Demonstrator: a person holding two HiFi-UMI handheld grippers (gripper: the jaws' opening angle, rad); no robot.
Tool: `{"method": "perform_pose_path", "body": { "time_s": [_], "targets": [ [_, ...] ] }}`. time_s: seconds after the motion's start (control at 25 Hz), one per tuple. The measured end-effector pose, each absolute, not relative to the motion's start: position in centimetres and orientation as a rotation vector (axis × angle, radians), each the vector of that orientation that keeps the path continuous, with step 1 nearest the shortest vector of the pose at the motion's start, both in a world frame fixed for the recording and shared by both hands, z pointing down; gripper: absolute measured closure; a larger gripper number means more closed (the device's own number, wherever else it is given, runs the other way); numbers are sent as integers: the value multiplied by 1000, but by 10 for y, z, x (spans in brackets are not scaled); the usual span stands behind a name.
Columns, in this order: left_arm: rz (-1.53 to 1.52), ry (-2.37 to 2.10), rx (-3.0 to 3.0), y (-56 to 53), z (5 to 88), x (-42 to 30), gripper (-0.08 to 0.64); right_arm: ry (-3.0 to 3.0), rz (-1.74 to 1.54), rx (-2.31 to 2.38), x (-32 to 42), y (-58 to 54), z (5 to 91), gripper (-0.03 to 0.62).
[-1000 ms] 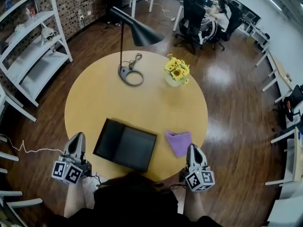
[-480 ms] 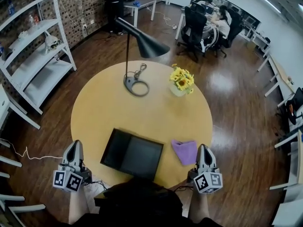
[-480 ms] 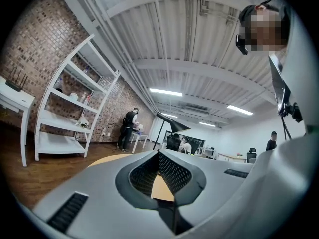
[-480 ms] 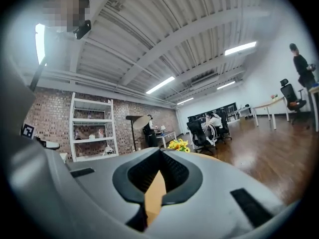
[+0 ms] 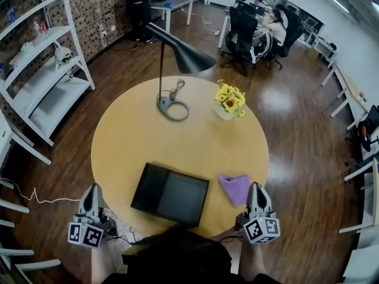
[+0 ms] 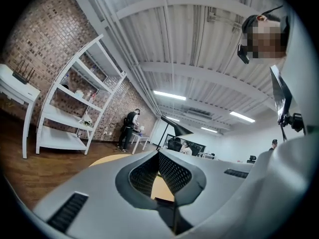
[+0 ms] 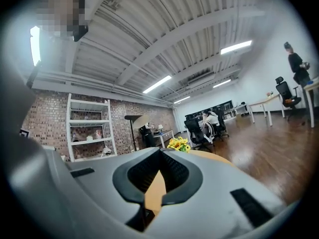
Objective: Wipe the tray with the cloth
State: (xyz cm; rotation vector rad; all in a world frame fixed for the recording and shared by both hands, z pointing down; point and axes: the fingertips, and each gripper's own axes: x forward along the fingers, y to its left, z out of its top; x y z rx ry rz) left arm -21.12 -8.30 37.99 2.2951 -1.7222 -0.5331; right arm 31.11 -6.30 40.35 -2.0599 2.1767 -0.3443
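**Head view.** The round table (image 5: 177,141) is seen from above. The dark tray (image 5: 170,194) lies flat near its near edge. The purple cloth (image 5: 235,188) lies on the table just right of the tray, apart from it. The left gripper (image 5: 91,188) is held beyond the near-left rim, well apart from the tray. The right gripper (image 5: 256,186) is held at the near-right rim, just beside the cloth; contact cannot be confirmed. A lamp (image 5: 172,108) and a pot of flowers (image 5: 230,99) stand on the far half.

**Gripper views.** Jaw state is read here, not from above. In the left gripper view the jaws are closed fully together, with nothing between them. The same is seen in the right gripper view. The tray and the cloth are shown only in the head view. A shelf unit (image 6: 70,118) is shown at the left of the left gripper view.

**Limits.** The near rim of the table is covered by the person's head (image 5: 177,253). The hands are largely hidden behind the marker cubes.
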Motion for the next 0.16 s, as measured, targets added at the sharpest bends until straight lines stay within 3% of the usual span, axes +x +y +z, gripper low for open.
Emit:
{"method": "perform_pose_path", "body": {
  "time_s": [0.16],
  "targets": [
    [-534, -1706, 2301, -85, 380, -216, 560, 2159, -317, -2063, 307, -65, 399, 591]
  ]
}}
